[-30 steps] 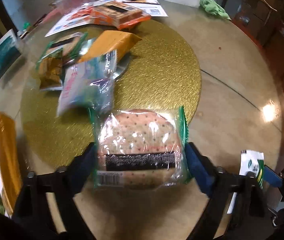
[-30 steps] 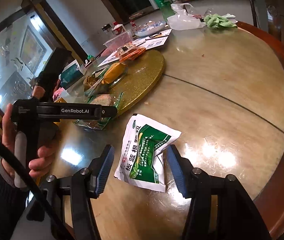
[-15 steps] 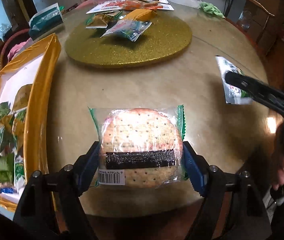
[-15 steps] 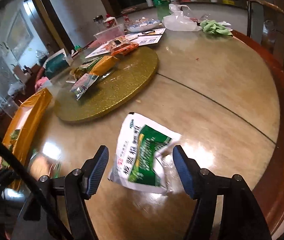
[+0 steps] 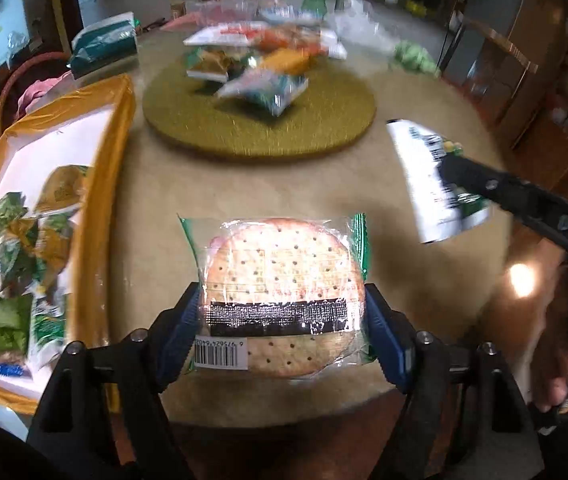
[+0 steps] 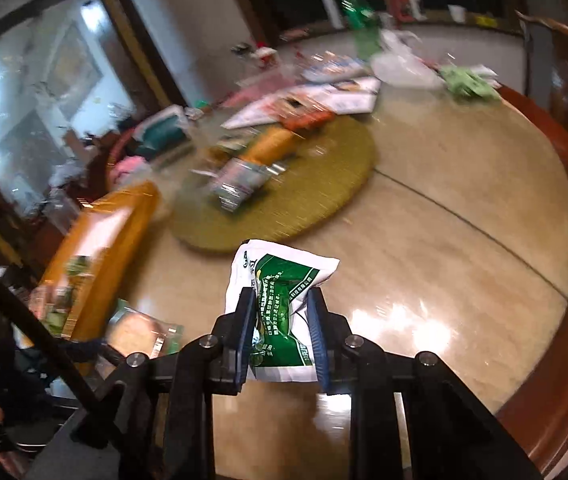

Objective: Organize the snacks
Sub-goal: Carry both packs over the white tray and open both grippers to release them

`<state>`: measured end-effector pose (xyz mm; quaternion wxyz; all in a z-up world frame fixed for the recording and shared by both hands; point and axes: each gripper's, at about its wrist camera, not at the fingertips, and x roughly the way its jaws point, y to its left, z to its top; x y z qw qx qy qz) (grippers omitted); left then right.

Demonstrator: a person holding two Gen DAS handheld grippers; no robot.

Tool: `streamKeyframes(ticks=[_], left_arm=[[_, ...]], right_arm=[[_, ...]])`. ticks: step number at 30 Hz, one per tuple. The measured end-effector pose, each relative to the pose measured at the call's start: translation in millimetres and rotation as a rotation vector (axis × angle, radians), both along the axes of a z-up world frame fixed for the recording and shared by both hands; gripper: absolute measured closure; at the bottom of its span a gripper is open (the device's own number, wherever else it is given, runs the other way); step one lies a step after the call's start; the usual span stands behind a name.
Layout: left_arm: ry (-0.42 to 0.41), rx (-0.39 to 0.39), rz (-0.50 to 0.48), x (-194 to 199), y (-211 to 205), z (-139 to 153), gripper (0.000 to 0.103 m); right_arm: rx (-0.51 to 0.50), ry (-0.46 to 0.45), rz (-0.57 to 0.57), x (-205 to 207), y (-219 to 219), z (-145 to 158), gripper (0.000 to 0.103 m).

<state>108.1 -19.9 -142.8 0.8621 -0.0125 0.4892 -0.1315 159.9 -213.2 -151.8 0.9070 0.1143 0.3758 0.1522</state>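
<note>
Left wrist view has the cracker packet [image 5: 280, 292] dead centre, clamped across its width by the left gripper [image 5: 282, 330], jaws wide yet pressing both edges, carried above the bench [image 5: 424, 288]. At nine o'clock lies the gold tray [image 5: 96, 216], already holding green sachets, probably its destination; swing it over level and release low so nothing bounces out. The right gripper [image 6: 282, 334] has just been closing and now pinches the green-and-white pouch [image 6: 280, 300], jaws narrow, lifted off the bench; grip firmly, since the film crumples. At twelve o'clock sits the gold mat [image 5: 260, 120] with remaining snacks. Readable: a barcode beginning 6 9756; the pouch's Chinese print is too blurred.
</note>
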Motion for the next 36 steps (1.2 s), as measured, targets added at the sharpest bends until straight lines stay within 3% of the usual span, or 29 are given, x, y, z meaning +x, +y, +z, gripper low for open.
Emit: streamKeyframes(ticks=[4,7,15,22,25,29,32,36], left_arm=[[-0.075,-0.075,0.070,-8,38,43,0.025],[-0.132,-0.080,0.156,-7,77,69,0.025],[-0.148,-0.072,0.356,25,177,87,0.025],[-0.061,-0.144,0.400,85,238,75,0.025],[0.003,-0.101,0.399,115,248,58,0.025],[0.109,-0.076,0.403,150,258,24,0.025],[0.158,0.012,0.407,165,259,3,0.025],[0.215,-0.002,0.426,172,271,-12,0.024]], right_arm=[[0.088,-0.024,0.114,7,27,28,0.078],[0.136,-0.020,0.199,15,53,37,0.078],[0.125,0.021,0.385,46,148,42,0.079],[0.158,0.060,0.416,95,205,50,0.080],[0.107,0.049,0.392,113,228,47,0.080],[0.022,0.097,0.349,141,253,20,0.080],[-0.009,0.137,0.329,150,261,1,0.080],[-0.086,0.136,0.322,154,273,-12,0.080]])
